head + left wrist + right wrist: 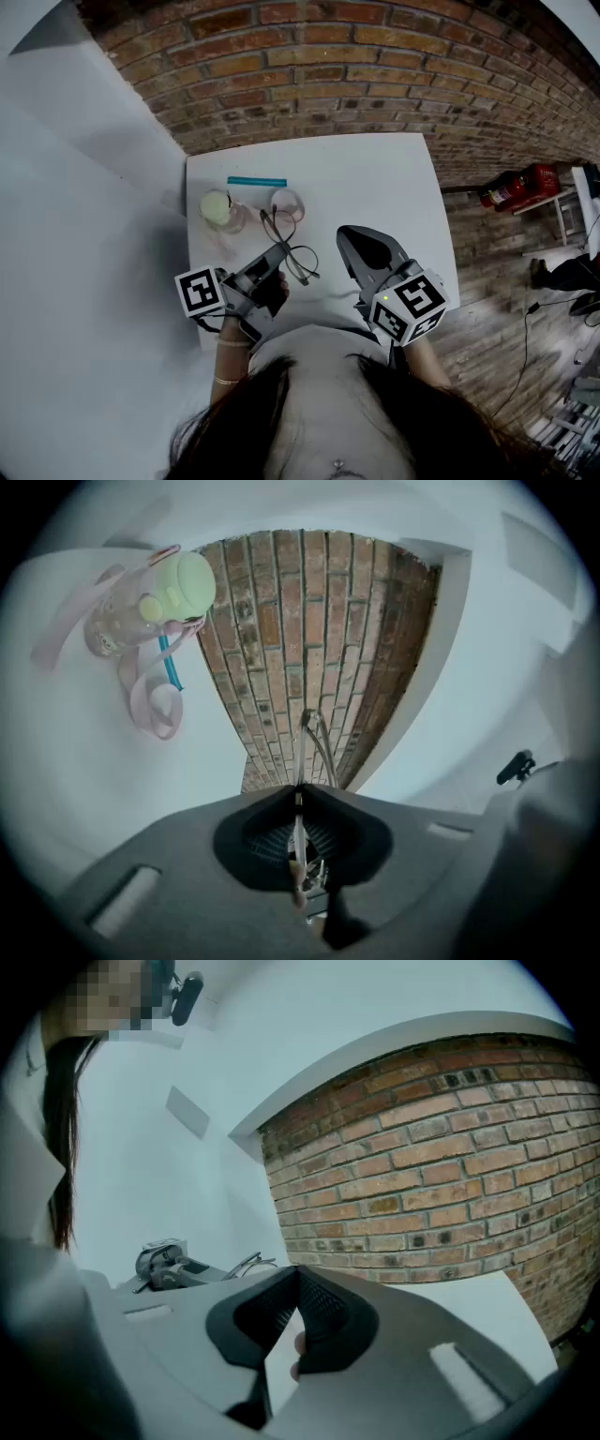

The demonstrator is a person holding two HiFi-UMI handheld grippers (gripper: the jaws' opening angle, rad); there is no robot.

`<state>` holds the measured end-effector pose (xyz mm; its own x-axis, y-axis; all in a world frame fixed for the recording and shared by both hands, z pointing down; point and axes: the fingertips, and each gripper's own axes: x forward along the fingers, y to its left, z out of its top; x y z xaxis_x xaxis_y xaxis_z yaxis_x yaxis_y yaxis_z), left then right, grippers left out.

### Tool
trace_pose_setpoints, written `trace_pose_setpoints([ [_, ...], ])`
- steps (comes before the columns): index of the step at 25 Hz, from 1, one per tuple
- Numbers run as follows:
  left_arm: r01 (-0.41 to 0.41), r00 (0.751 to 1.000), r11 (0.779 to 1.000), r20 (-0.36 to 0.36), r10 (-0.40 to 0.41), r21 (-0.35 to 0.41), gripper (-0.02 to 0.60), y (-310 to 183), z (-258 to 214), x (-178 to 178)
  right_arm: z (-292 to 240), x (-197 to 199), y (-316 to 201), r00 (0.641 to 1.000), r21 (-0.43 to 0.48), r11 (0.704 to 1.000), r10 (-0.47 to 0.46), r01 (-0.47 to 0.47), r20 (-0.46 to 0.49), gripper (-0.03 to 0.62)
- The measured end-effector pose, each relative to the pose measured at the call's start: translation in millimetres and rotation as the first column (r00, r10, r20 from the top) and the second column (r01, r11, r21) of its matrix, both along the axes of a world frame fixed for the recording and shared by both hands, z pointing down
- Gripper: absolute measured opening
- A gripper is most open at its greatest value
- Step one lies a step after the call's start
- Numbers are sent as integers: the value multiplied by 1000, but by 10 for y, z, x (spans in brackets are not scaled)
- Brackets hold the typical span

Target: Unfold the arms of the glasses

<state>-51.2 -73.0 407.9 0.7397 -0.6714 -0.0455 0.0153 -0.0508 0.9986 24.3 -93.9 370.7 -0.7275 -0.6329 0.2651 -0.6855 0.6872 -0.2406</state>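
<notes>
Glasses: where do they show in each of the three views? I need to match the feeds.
Head view: glasses near the table's middle, at the left gripper's tips.
Left gripper view: bottom centre, thin frame clamped between the jaws.
Right gripper view: left of centre, wire loops beside the left gripper.
Shared landmark: brick wall.

Far left corner: green-lidded pink plastic bottle [217,208] on the white square table [394,178]; thin teal plastic strip [256,182] behind it.
Right of bottle: pale round object [287,202], just beside.
Before both: thin dark wire glasses [298,258].
Near edge: left gripper [279,255] on the glasses; right gripper [349,234] to their right, apart.
</notes>
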Motion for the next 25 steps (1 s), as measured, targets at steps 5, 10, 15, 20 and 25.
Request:
trace_pose_setpoints([
  [5, 0, 1000, 1000, 4, 0, 4, 21, -9, 6, -4, 9, 25, 2, 1000, 7, 1000, 5, -5, 18, 3],
  [10, 2, 1000, 1000, 6, -2, 11, 21, -27, -8, -16, -65, 13, 7, 999, 16, 1000, -2, 1, 46, 3],
  [15, 0, 1000, 1000, 6, 0, 12, 21, -17, -17, -5, -107, -10, 40, 999, 32, 999, -19, 17, 51, 3],
  [20, -3, 1000, 1000, -2, 4, 21, 21, -27, -54, -5, -124, -74, 97, 998, 52, 997, -54, 52, 43, 3],
  [25, 3, 1000, 999, -12, -2, 33, 21, -50, -103, -29, -155, -136, 172, 993, 59, 994, -99, 96, 57, 3],
])
